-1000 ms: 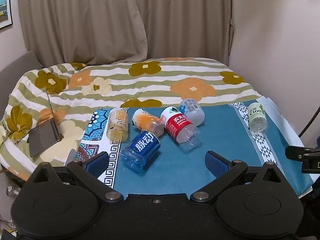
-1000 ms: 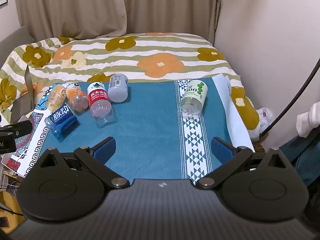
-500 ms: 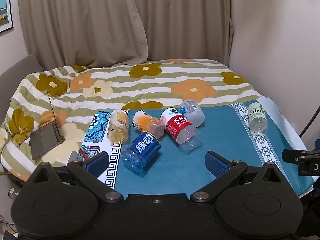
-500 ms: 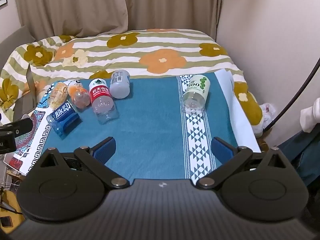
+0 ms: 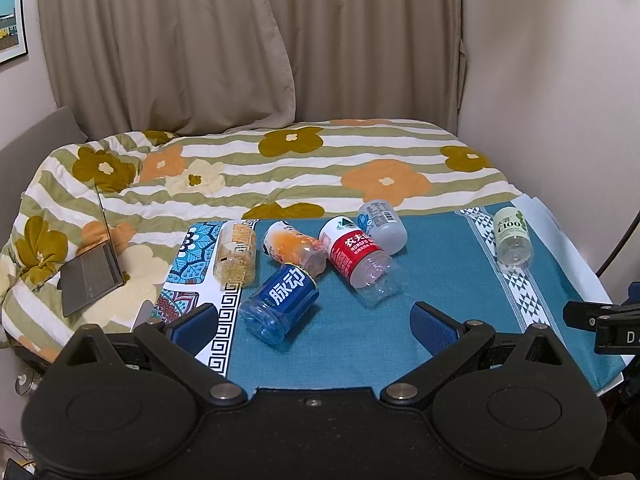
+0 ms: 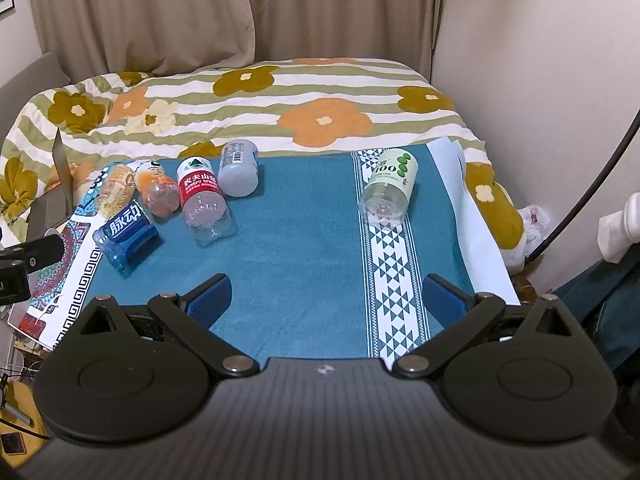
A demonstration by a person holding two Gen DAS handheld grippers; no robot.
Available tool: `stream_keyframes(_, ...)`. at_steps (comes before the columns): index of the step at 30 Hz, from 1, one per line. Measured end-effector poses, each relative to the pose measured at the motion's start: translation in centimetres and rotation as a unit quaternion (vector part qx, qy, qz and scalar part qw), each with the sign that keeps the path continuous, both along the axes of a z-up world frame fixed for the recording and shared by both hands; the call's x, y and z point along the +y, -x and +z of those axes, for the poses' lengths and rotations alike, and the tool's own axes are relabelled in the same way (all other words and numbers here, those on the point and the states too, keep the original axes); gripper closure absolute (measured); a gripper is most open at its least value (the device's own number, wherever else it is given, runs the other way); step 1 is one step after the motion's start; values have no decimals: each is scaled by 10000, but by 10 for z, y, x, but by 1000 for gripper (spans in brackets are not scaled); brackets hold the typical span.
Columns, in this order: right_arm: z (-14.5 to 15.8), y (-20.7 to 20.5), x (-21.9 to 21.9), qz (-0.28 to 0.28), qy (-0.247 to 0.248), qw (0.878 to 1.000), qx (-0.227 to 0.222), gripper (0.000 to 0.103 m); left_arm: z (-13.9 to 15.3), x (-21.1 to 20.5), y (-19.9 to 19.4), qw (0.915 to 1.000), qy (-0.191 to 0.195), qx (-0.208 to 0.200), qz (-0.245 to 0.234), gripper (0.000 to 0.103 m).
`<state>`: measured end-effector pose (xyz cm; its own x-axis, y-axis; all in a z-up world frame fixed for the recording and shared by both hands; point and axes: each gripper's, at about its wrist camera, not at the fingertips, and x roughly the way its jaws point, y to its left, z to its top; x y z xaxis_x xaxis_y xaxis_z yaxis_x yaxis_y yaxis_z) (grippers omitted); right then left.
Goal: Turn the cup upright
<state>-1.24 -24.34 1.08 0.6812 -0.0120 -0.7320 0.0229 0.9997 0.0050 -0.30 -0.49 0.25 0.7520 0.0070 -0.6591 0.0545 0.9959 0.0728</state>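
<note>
Several cut-off bottle cups lie on their sides on a blue tablecloth. A blue-labelled cup lies nearest my left gripper, which is open and empty just before it. Behind it lie a yellow cup, an orange cup, a red-labelled cup and a grey cup. A green-and-white "100" cup lies apart at the right, ahead of my right gripper, which is open and empty. The same cup shows in the left wrist view.
A flowered striped quilt covers the bed behind the cloth. A laptop stands open at the left. Curtains and a wall close the back and right. White paper sticks out under the cloth's right edge.
Both grippers have risen and pulled back slightly, so the cups sit a little lower in view. No cup has moved. Both grippers stay open.
</note>
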Motion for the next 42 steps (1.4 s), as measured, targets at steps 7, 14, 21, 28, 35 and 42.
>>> stream_keyframes(7, 0, 1, -2, 10, 5, 10000, 3, 0, 1, -1, 1, 10000, -1, -14, 3, 0)
stream_keyframes(14, 0, 1, -2, 4, 0, 10000, 10, 0, 4, -5, 4, 10000, -23, -44, 21, 0)
stream_keyframes(21, 1, 2, -2, 10, 3, 10000, -1, 0, 4, -4, 5, 10000, -2, -52, 33, 0)
stream_keyframes(28, 1, 2, -2, 12, 3, 10000, -9, 0, 4, -4, 5, 10000, -6, -57, 38, 0)
stream_keyframes(35, 1, 2, -3, 6, 6, 10000, -7, 0, 4, -4, 7, 10000, -21, -66, 61, 0)
stream_keyframes(42, 1, 2, -3, 7, 1, 10000, -8, 0, 5, -4, 8, 9999, -23, -74, 65, 0)
